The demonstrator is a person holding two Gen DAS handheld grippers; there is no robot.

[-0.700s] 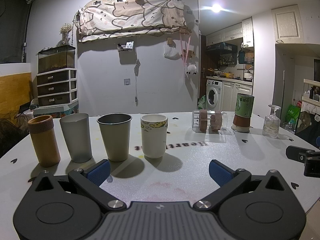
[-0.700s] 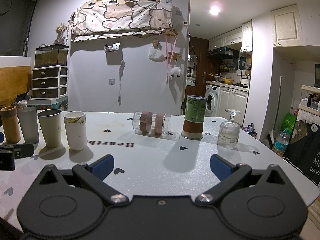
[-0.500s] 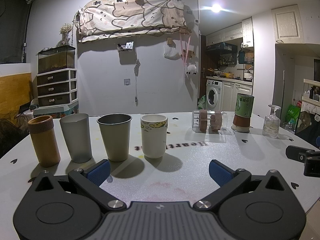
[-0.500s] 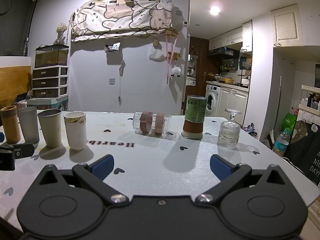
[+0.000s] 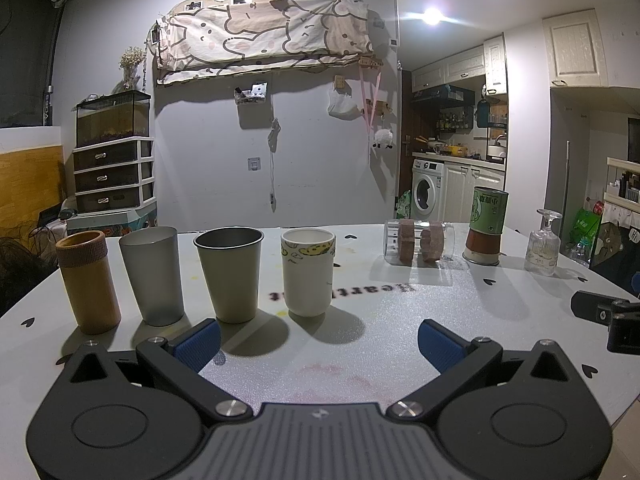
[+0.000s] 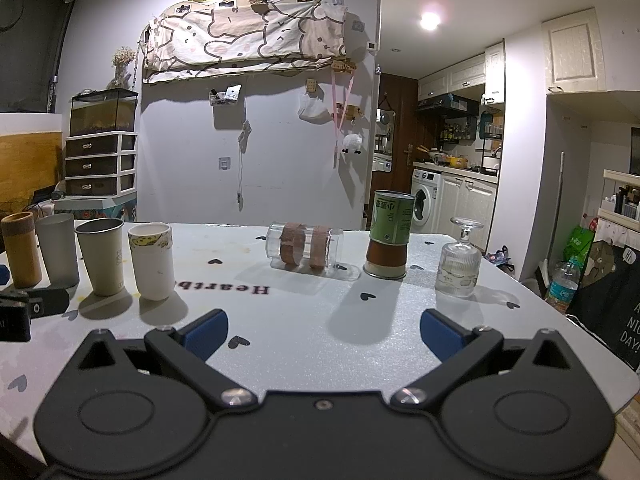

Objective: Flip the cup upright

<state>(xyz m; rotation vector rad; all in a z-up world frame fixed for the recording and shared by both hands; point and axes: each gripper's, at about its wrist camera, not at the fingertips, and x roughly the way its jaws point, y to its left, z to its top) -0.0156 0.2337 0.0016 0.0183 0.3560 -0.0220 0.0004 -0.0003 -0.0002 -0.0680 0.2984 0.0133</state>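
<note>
Jaws of both grippers stand wide apart and hold nothing.

Left wrist view: the left gripper fills the bottom of the frame, its blue pads spread over a white table printed with small black hearts. Four cups stand upright in a row from 10 to 12 o'clock of the gripper: a bamboo cup, a grey cup, a steel cup and a white cup with a patterned rim. At 1 o'clock, farther back, a clear glass with two brown bands lies on its side. Just right of it a green tin cup stands mouth down, and farther right a stemmed glass stands upside down, foot up. At 3 o'clock, by the frame edge, part of the right gripper shows.

Right wrist view: the right gripper lies low in the frame, pads wide. At 12 o'clock lies the clear glass on its side. At 1 o'clock stand the inverted green tin cup and, right of it, the upside-down stemmed glass. At 10 o'clock the four upright cups stand, the white cup nearest. At 9 o'clock, part of the left gripper shows.
</note>
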